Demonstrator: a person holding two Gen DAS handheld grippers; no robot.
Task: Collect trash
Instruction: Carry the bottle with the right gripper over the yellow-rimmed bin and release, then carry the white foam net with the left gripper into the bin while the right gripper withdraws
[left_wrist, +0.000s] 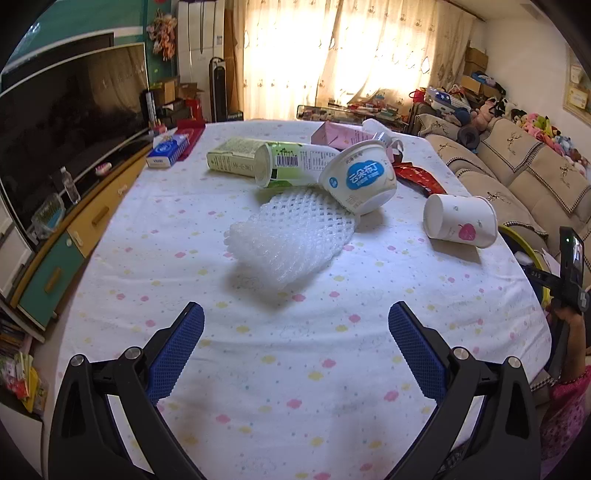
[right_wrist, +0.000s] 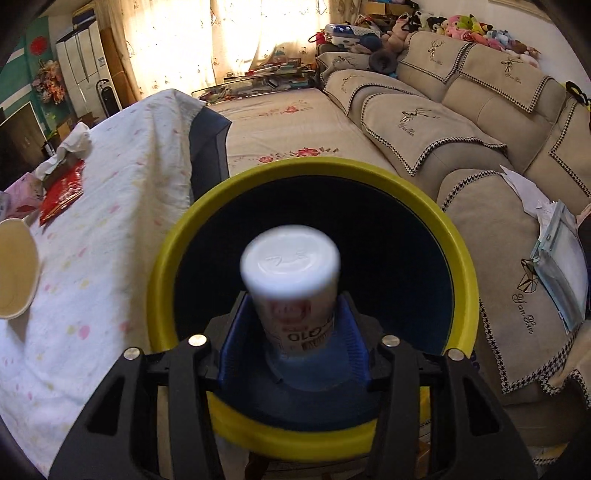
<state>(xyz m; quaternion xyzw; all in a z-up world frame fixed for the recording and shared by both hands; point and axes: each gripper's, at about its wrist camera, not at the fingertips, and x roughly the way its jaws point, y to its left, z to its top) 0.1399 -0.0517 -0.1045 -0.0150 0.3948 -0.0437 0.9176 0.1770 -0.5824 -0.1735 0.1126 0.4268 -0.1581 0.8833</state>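
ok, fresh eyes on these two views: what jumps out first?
In the right wrist view, a blurred white plastic cup with red print sits between the blue pads of the right gripper, directly over the round yellow-rimmed bin with a dark inside. In the left wrist view, the left gripper hangs open and empty above the spotted white tablecloth, facing a white foam fruit net and a tipped white-and-blue bowl.
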